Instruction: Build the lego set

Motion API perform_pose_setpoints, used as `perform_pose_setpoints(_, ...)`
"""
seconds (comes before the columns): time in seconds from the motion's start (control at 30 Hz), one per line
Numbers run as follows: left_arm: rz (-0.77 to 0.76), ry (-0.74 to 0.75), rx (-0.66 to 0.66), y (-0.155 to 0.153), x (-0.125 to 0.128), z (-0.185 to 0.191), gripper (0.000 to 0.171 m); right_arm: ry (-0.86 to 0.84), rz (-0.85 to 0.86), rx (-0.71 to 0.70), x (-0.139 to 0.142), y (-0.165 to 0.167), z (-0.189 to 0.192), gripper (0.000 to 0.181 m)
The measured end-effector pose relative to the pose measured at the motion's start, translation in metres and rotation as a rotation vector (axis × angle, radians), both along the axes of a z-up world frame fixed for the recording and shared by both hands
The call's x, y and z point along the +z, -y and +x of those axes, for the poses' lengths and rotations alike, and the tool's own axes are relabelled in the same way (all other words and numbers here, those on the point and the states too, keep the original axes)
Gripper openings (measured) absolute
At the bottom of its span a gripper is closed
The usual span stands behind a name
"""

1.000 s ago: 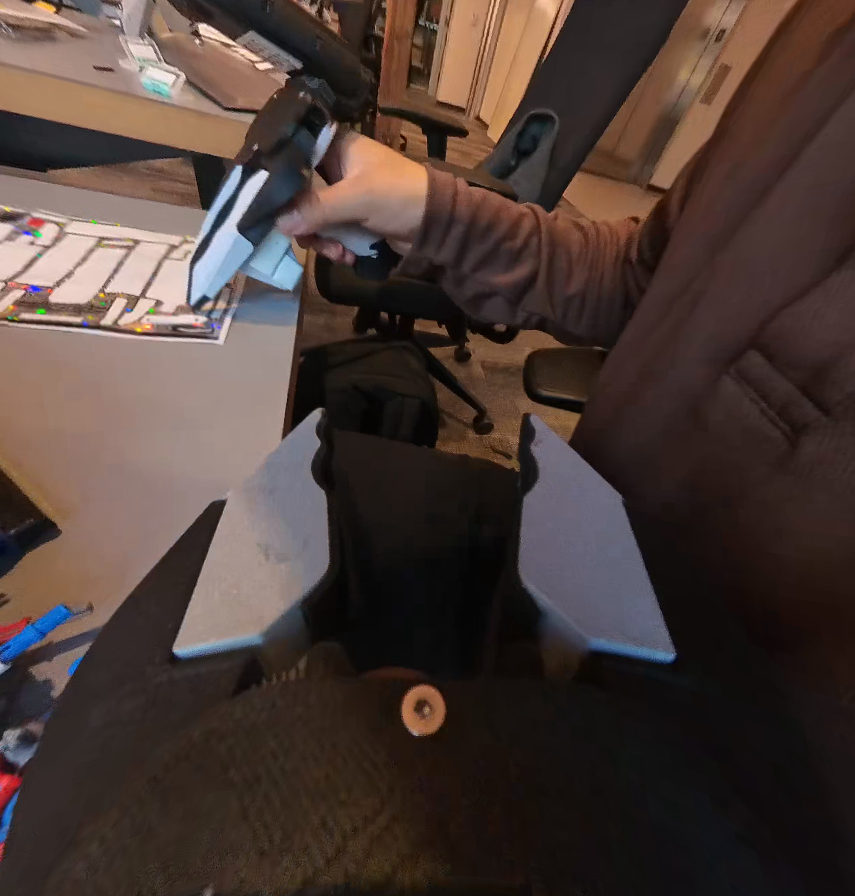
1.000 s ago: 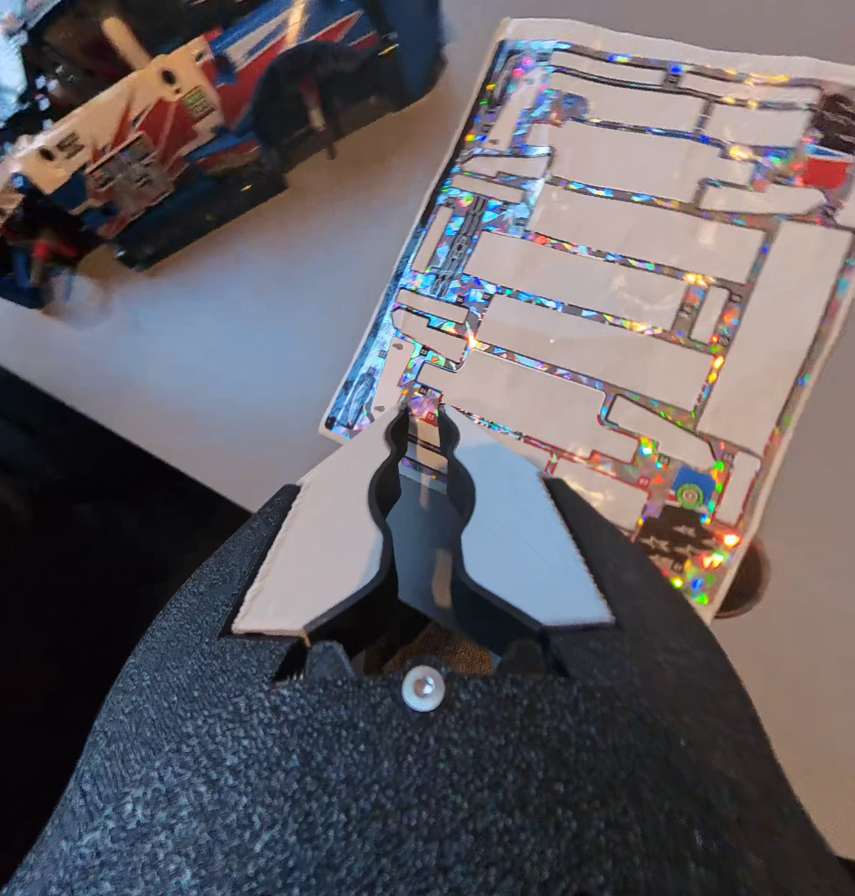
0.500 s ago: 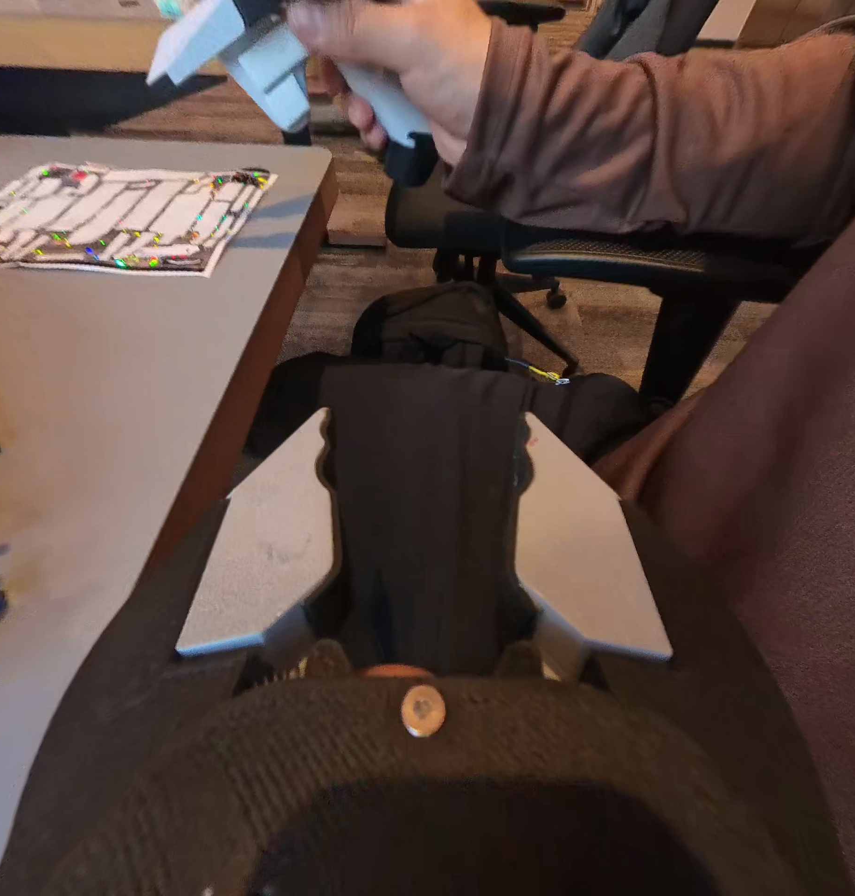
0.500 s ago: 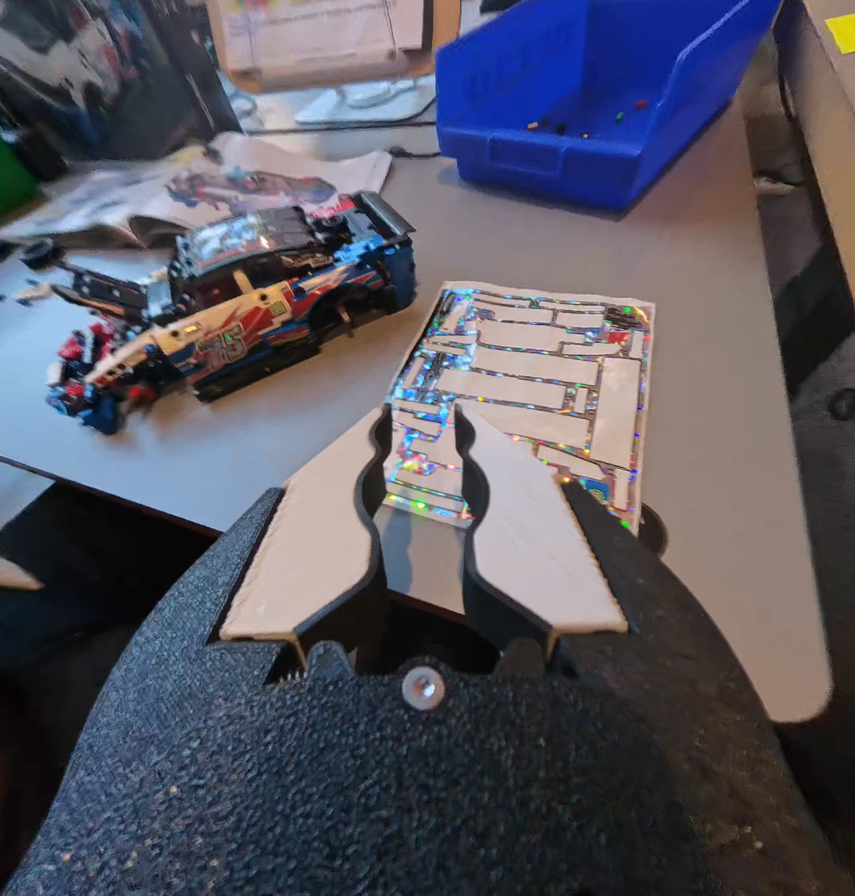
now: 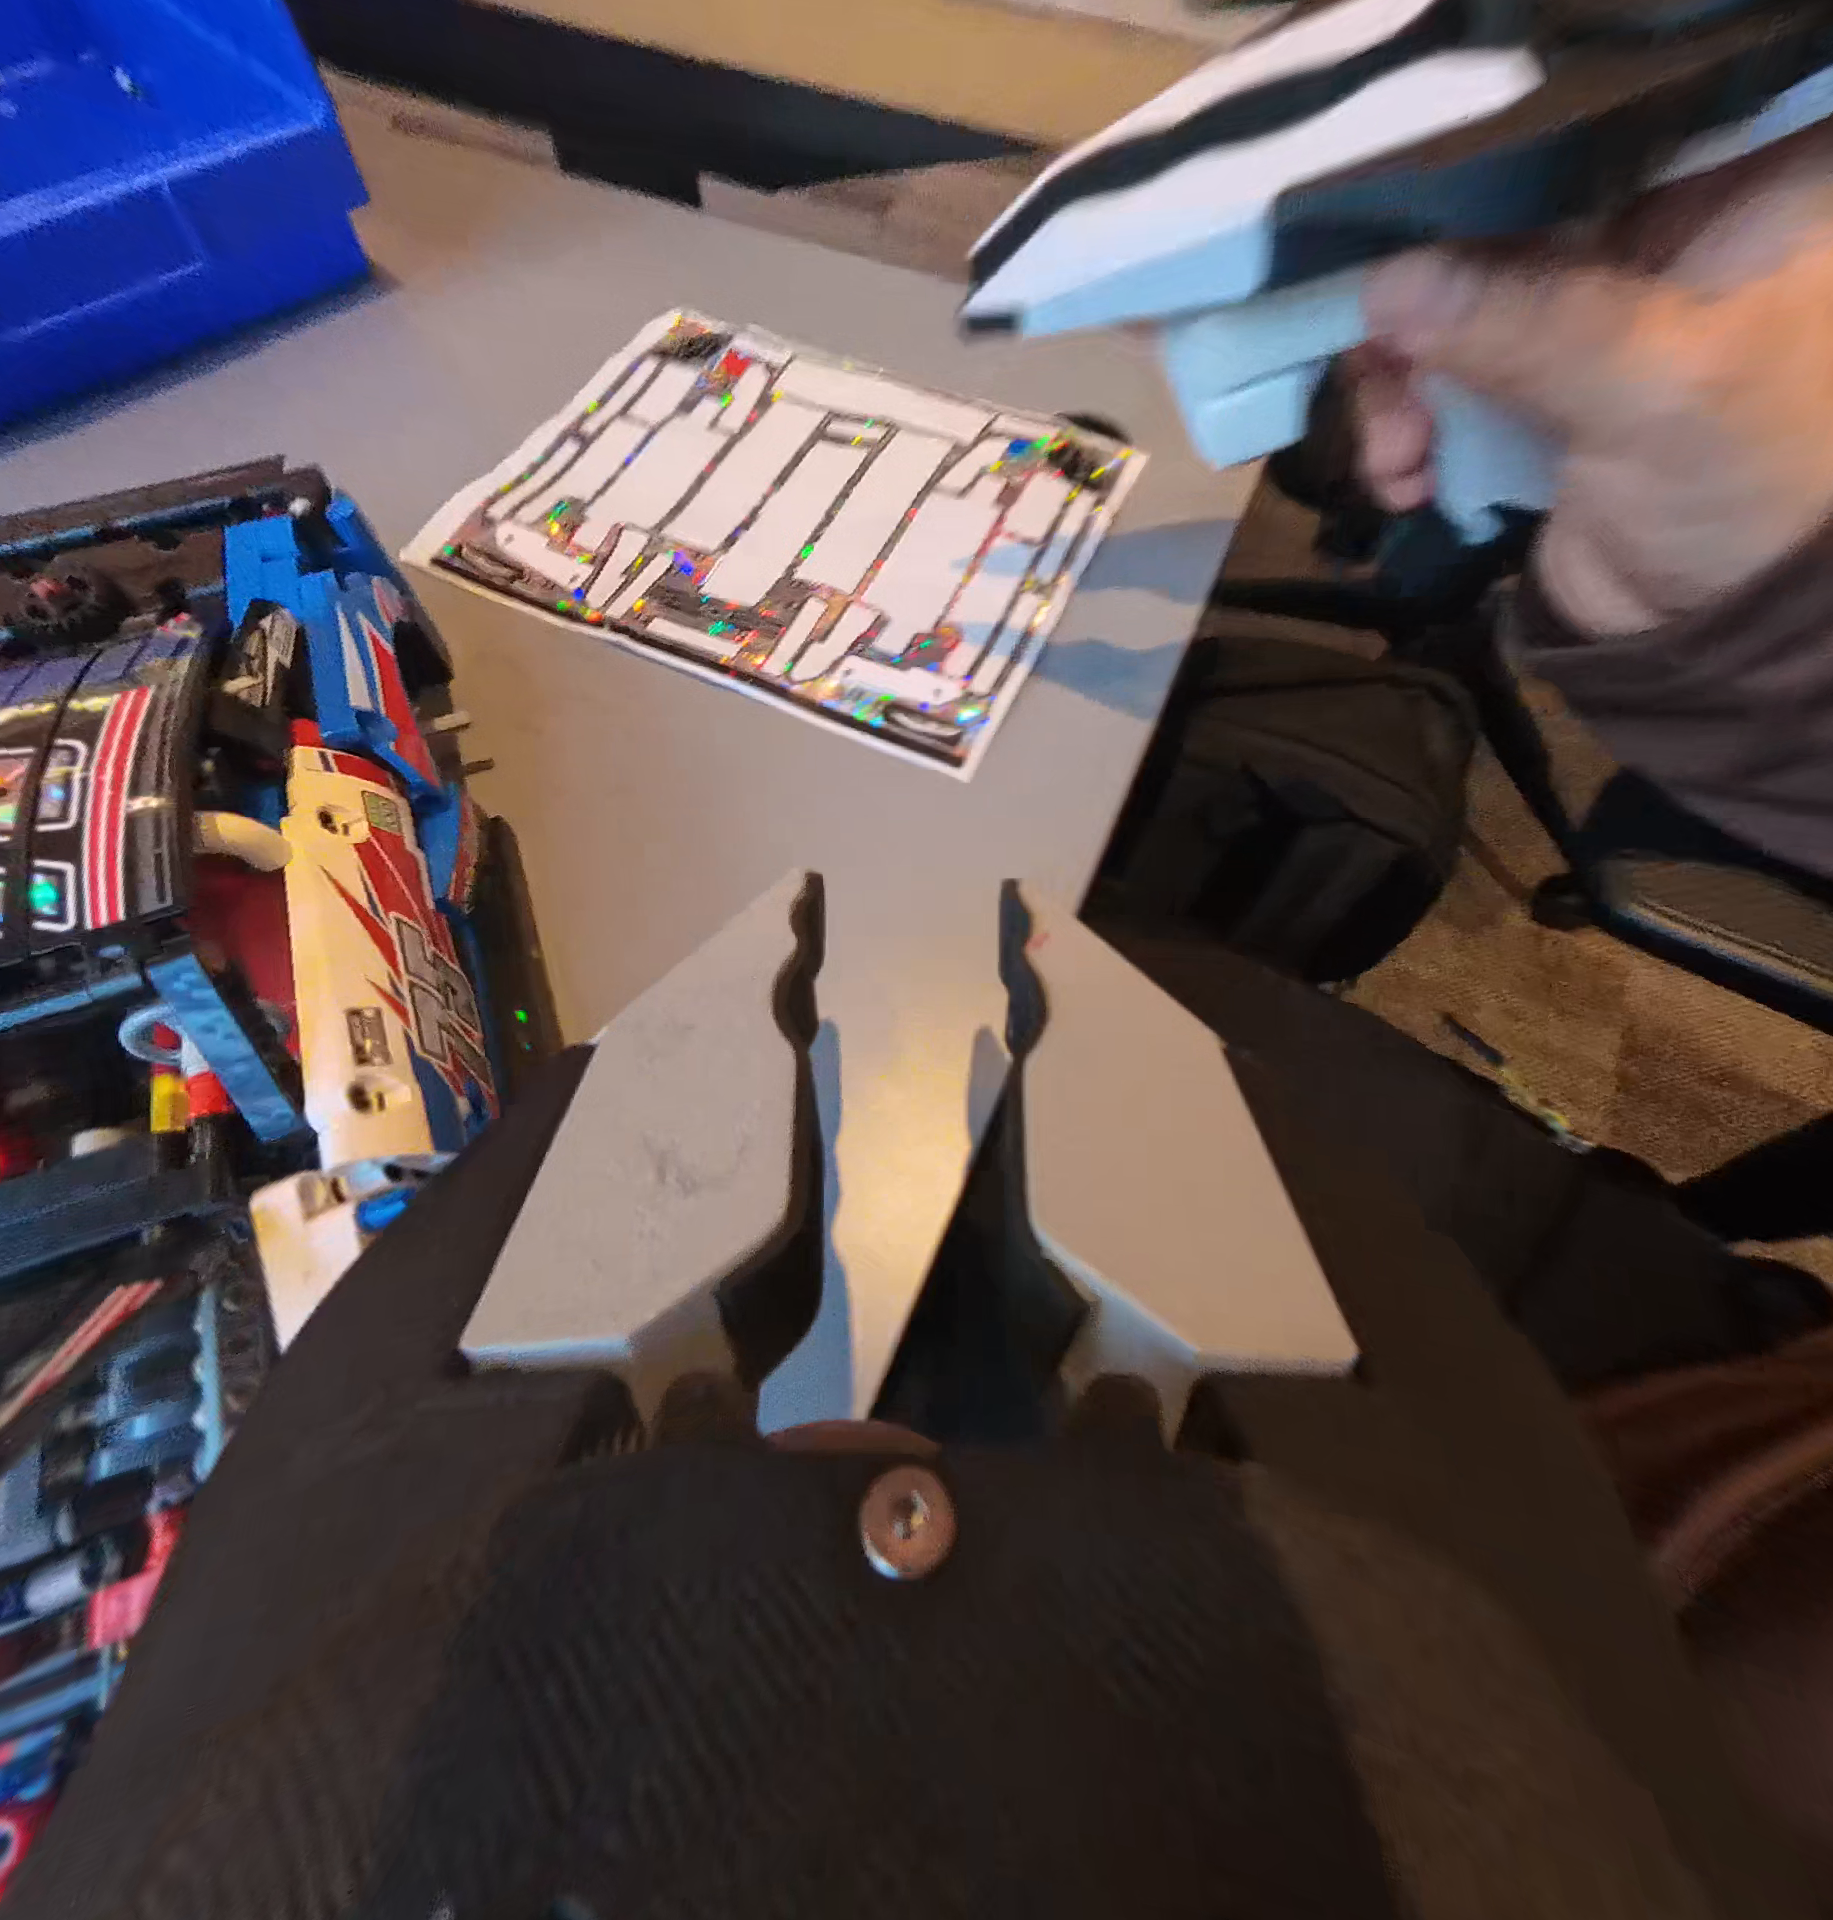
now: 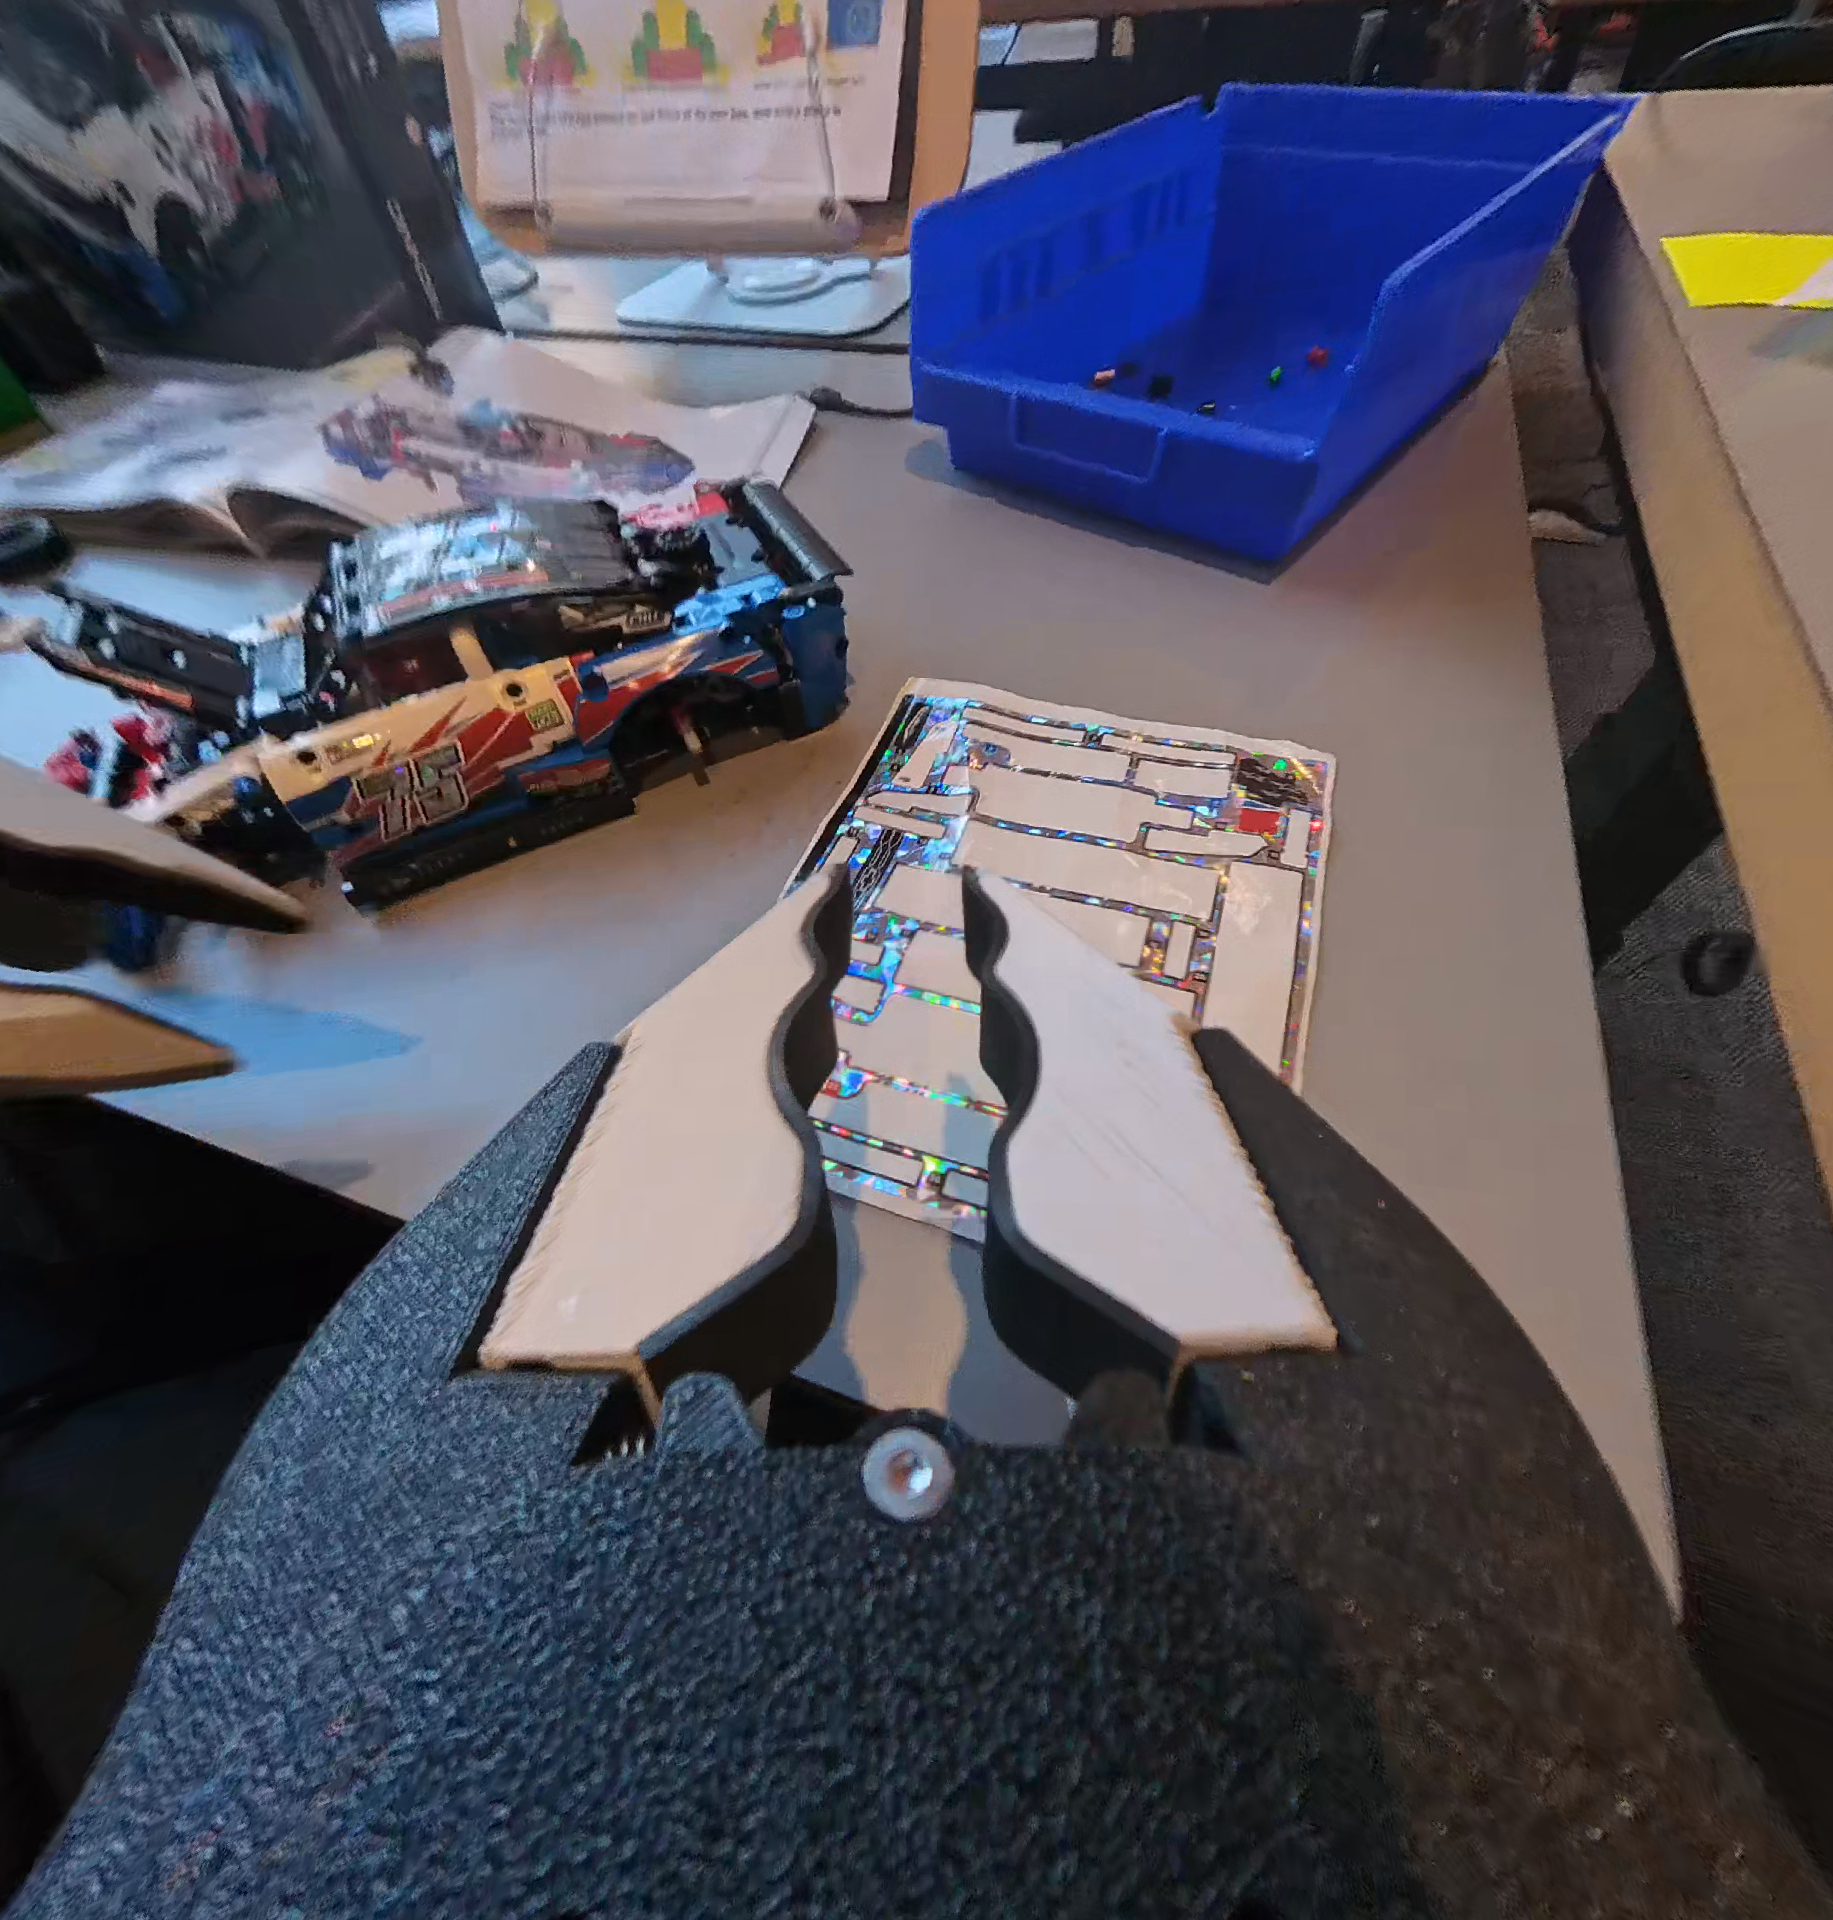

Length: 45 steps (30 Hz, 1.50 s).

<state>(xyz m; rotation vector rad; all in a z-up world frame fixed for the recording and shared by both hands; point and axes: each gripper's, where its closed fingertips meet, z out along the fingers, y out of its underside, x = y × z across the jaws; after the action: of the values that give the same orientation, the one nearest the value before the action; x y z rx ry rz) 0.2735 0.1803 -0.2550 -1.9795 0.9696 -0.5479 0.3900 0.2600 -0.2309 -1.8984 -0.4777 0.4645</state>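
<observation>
A partly built blue, white, red and black lego car (image 6: 538, 707) lies on the grey table (image 6: 1151, 623); it also shows at the left of the left wrist view (image 5: 268, 883). My left gripper (image 5: 907, 904) is open and empty, low over the table's front edge, just right of the car. My right gripper (image 6: 904, 883) is open by a narrow gap and empty, above the near end of a holographic sticker sheet (image 6: 1099, 883). The sheet also shows in the left wrist view (image 5: 787, 540). A hand holds the right gripper (image 5: 979, 301) high at the top right there.
A blue bin (image 6: 1255, 312) with several tiny pieces stands behind the sheet. An open instruction booklet (image 6: 372, 447) lies behind the car, with a dark box and a paper on a stand farther back. A black bag (image 5: 1296, 810) and a chair sit off the table's right edge. My hands' fingertips stand some 15 centimeters from each other.
My left gripper swung from pointing at the floor and bag to over the table beside the car. My right gripper drew back and up from the sticker sheet, its gap a little wider.
</observation>
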Motion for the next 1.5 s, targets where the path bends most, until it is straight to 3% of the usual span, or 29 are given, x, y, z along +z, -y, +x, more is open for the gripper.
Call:
perform_pose_setpoints(0.1, -0.031, -0.092, 0.049, -0.017, -0.019, -0.002, 0.035, -0.028, -0.083, 0.009, -0.005, 0.003, 0.012, 0.026)
perform_pose_setpoints(0.23, -0.066, -0.073, 0.035, -0.013, -0.026, 0.009, 0.036, 0.042, -0.19, 0.012, -0.029, 0.01, 0.027, 0.028)
perform_pose_setpoints(0.47, -0.025, -0.061, -0.05, 0.0, -0.03, 0.035, 0.051, -0.082, -0.007, -0.152, 0.014, 0.006, 0.077, 0.024)
perform_pose_setpoints(0.6, -0.007, -0.07, -0.073, 0.0, -0.035, 0.039, 0.057, -0.071, 0.01, -0.184, 0.016, 0.009, 0.09, 0.022)
perform_pose_setpoints(1.13, -0.063, -0.065, -0.112, 0.03, -0.049, 0.032, 0.062, -0.033, -0.116, -0.134, -0.011, 0.011, 0.079, 0.014)
perform_pose_setpoints(1.5, -0.082, -0.063, -0.111, 0.043, -0.053, 0.021, 0.062, -0.002, -0.089, -0.12, -0.008, 0.002, 0.065, 0.01)
